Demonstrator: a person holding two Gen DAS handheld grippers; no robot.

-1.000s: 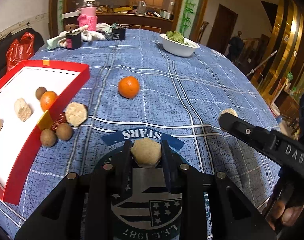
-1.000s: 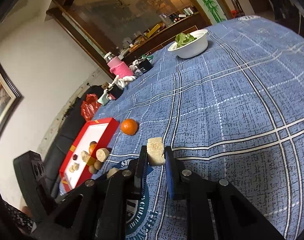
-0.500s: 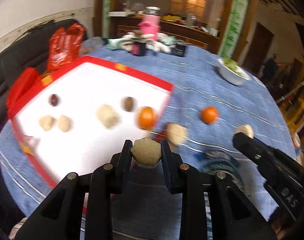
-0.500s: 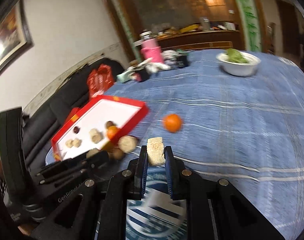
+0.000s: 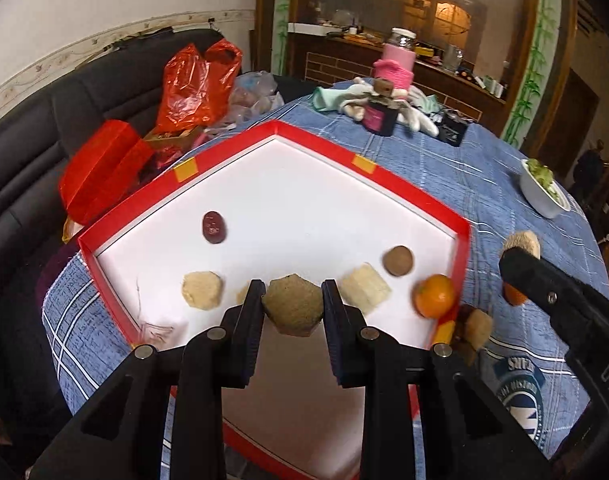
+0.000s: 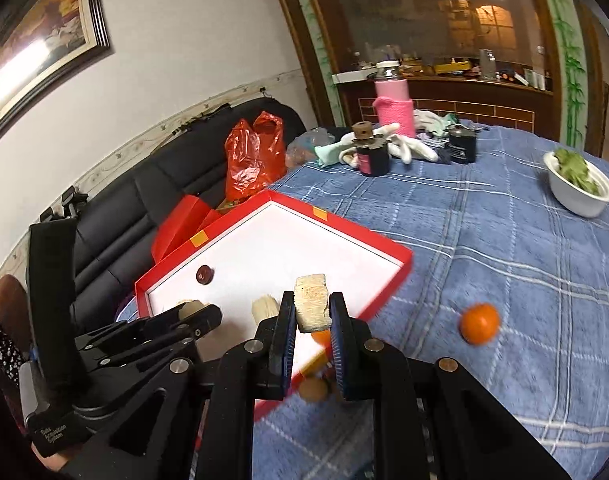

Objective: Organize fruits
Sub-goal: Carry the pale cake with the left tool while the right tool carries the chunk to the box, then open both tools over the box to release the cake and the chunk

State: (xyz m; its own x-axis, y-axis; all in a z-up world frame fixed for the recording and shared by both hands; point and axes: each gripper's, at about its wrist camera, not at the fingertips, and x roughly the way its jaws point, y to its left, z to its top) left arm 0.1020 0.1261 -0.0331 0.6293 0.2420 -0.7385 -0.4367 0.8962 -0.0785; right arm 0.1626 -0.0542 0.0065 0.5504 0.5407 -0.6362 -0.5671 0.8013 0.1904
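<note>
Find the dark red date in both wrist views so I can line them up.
Left wrist: dark red date lies left of centre on the white floor of the red tray.
Right wrist: date lies left of centre, near the tray's left rim.
Shared landmark: orange plastic bag.

Dim warm light, fisheye warp, motion blur

The left gripper points downward at lower centre, jaws clamped on a tan piece. The right gripper likewise grips a pale piece.
</note>
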